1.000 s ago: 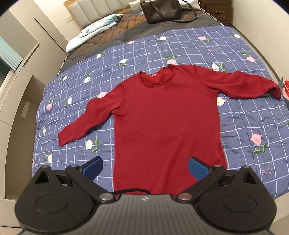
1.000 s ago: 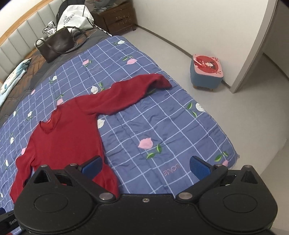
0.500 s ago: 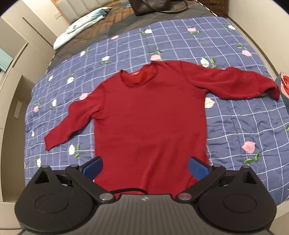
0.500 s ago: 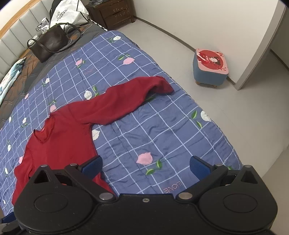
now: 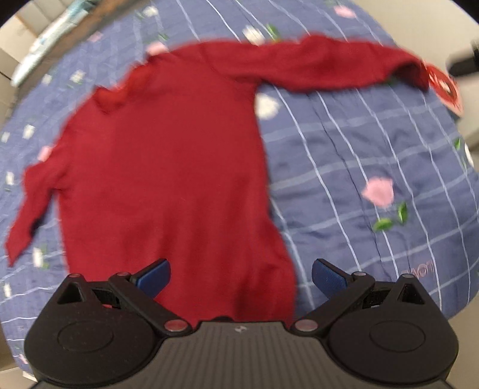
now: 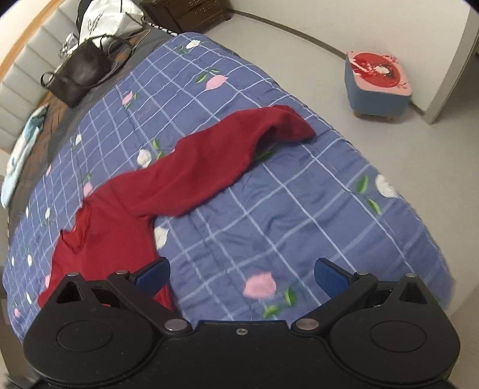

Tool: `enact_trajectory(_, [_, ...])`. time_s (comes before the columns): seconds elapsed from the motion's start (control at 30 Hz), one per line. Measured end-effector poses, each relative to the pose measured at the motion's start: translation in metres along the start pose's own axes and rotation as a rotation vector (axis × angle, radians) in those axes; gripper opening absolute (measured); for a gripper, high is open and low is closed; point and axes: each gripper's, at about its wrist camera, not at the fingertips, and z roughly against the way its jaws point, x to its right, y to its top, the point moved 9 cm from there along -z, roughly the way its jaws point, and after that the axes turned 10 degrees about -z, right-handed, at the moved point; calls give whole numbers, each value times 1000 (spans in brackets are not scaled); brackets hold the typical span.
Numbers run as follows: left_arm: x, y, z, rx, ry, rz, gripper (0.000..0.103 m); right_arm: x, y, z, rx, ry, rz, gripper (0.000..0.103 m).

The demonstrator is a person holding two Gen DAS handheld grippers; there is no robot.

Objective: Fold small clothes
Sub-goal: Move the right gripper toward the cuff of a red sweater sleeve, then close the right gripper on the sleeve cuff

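A dark red long-sleeved sweater lies flat on the blue checked quilt, both sleeves spread out. My left gripper hovers open just above the sweater's bottom hem, nothing between its blue pads. In the right wrist view the sweater shows its right sleeve stretched toward the bed's edge, the cuff folded over. My right gripper is open over bare quilt to the right of the sweater's body, holding nothing. The left wrist view is blurred by motion.
A dark handbag and a white bag sit at the head of the bed by the padded headboard. A small blue stool with a red top stands on the grey floor beside the bed. A light pillow lies at far left.
Both grippers have moved lower and closer to the bed. The left one has come down over the sweater's hem; the right one has neared the quilt. Both stay open; the sweater has not moved.
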Motion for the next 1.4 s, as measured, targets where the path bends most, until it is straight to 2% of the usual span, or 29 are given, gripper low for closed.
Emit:
enact_trajectory(0.2, [36,-8,-42,-66,-96,-46,102,16,43,-54,-15,106,-90,102])
enact_trajectory(0.33, [52,-16,-49,-104,-135,-82,102,24,79,-82,-37,242,-255,102])
enact_trajectory(0.47, [56,-15,-35,-71,-161,-59,102,38,114,-112,-61,309,-439,102])
enact_trajectory(0.6, [43,-9,-20,-35,-152,-9,102,62,140,-137,-54,324,-655,97])
enact_trajectory(0.73, [23,-2,-12,-17,-125,51,102,88,153,-150,0,282,-804,88])
enact_trajectory(0.83, [9,2,-10,-10,-108,92,102,101,156,-163,18,247,-856,76])
enact_trajectory(0.87, [4,3,-10,-8,-101,102,102,103,156,-168,17,245,-870,68])
enact_trajectory(1.0, [-11,6,-6,1,-74,141,102,102,156,-180,15,222,-856,46])
enact_trajectory(1.07, [-19,6,-4,6,-58,158,102,99,160,-179,33,216,-842,29])
enact_trajectory(1.13, [-26,7,1,16,-48,180,102,99,166,-172,59,229,-844,19])
enact_trajectory(1.2, [-32,6,8,28,-40,203,102,96,176,-158,108,246,-810,17])
enact_trajectory(1.3, [-41,6,19,47,-29,225,102,82,193,-125,206,251,-660,14])
enact_trajectory(1.4, [-48,5,33,67,-14,237,102,51,207,-75,365,251,-368,11])
